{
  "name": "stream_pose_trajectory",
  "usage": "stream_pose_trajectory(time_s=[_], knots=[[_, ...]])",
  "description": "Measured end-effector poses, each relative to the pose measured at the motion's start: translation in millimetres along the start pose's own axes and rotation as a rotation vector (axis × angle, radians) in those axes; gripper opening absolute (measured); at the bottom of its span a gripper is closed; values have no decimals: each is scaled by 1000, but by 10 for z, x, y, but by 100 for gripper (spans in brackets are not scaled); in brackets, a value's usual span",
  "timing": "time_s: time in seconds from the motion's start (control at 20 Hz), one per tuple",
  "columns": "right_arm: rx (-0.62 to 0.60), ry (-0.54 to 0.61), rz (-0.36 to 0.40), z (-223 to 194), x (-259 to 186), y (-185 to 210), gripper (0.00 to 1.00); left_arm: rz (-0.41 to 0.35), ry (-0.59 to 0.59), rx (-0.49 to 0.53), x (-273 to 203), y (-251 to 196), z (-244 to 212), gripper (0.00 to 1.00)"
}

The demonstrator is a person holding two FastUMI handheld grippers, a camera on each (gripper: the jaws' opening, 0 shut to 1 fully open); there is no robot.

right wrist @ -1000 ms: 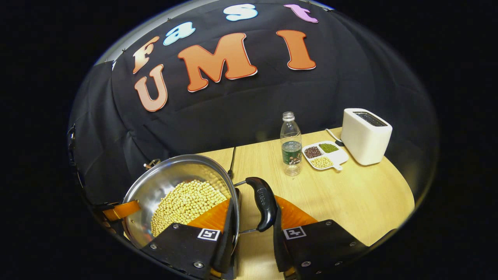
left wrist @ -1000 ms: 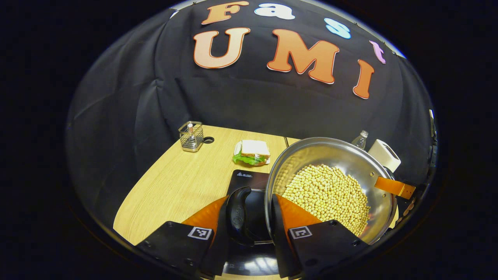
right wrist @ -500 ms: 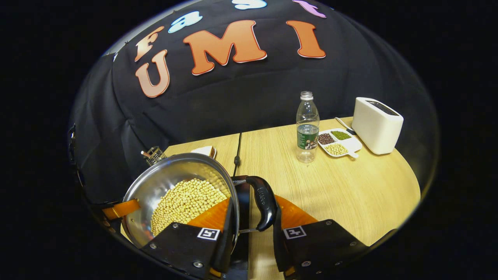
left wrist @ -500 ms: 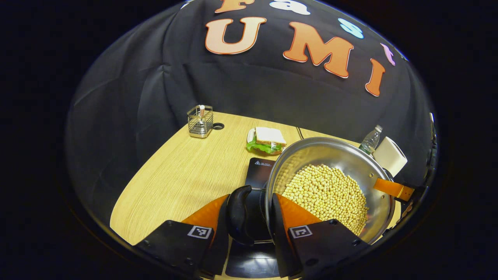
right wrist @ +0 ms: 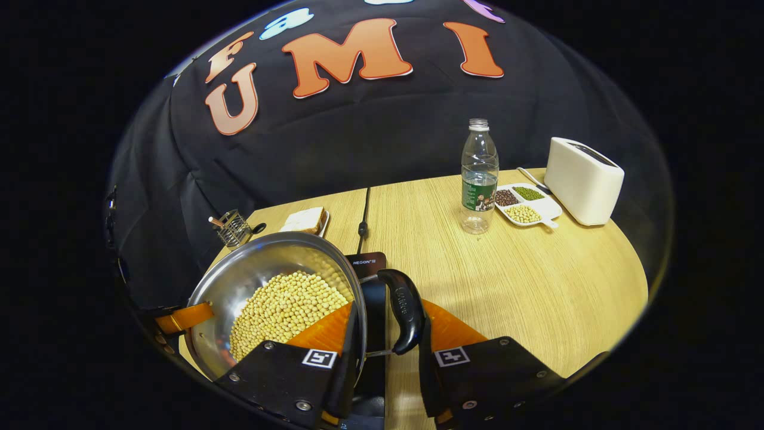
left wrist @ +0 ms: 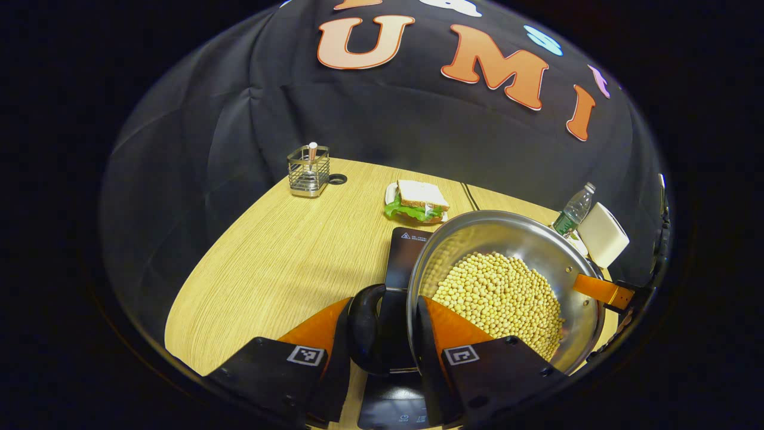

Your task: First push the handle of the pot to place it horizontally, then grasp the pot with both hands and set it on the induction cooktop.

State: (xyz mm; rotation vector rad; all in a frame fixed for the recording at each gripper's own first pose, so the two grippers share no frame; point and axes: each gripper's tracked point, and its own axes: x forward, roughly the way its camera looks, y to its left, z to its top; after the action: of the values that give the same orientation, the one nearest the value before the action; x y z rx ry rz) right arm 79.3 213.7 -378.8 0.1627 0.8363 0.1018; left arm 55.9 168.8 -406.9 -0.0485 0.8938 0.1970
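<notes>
Wooden table (left wrist: 280, 263) in a black-draped booth. Bystanders in the left gripper view: wire caddy (left wrist: 308, 172) at 11 o'clock, sandwich (left wrist: 418, 200) at 12. In the right gripper view: water bottle (right wrist: 478, 178), divided bean dish (right wrist: 527, 205) and white toaster (right wrist: 584, 180), all toward 1–2 o'clock, well apart from the work.

Steel pot (left wrist: 507, 280), loaded with pale soybeans (left wrist: 501, 298), appears to be carried in the air, tilted in both views. The black induction cooktop (left wrist: 401, 254) lies under and just beyond it; the pot looks not yet set down, though contact underneath is hidden.

Left gripper (left wrist: 382, 340): fingers narrowed, straddling the pot rim and the black loop handle (left wrist: 365, 328): one finger outside the handle, one inside the pot wall over the beans. Right gripper (right wrist: 385, 343): same arrangement on the opposite handle (right wrist: 404, 310), fingers drawn in across rim and handle.

Judgement: both handles lie flat, so the pushing step looks done. Pinching rim and handle together on opposite sides balances the heavy load and resists tipping.

Risk: beans spilling if either side dips. The pot likely needs levelling and centring over the cooktop before lowering.
</notes>
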Motion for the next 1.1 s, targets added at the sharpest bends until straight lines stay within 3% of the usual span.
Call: stream_pose_trajectory(time_s=[0.15, 0.45, 0.5, 0.6, 0.65, 0.75, 1.1], knots=[[4, 9, 1, -31, 7, -8, 41, 3, -1, 6, 41, -6, -1, 59], [-8, 25, 2, -91, 26, -56, 57, 24, -22, 42, -31, 1, 46, 65], [-13, 8, -4, -34, 0, -75, 59, 36, -29, 44, -25, 16, 53, 71], [-27, -34, -9, 100, -121, -117, 66, 47, -50, 12, -103, -19, 97, 100], [-33, -51, -6, 146, -219, -139, 78, 51, -69, 6, -164, -21, 161, 99], [-39, -93, 9, 311, -429, -192, 93, 63, -116, 11, -330, -66, 311, 98], [-120, -348, -34, 1227, -1445, -623, 94, 4, -444, 75, -1447, -667, 1440, 98]])
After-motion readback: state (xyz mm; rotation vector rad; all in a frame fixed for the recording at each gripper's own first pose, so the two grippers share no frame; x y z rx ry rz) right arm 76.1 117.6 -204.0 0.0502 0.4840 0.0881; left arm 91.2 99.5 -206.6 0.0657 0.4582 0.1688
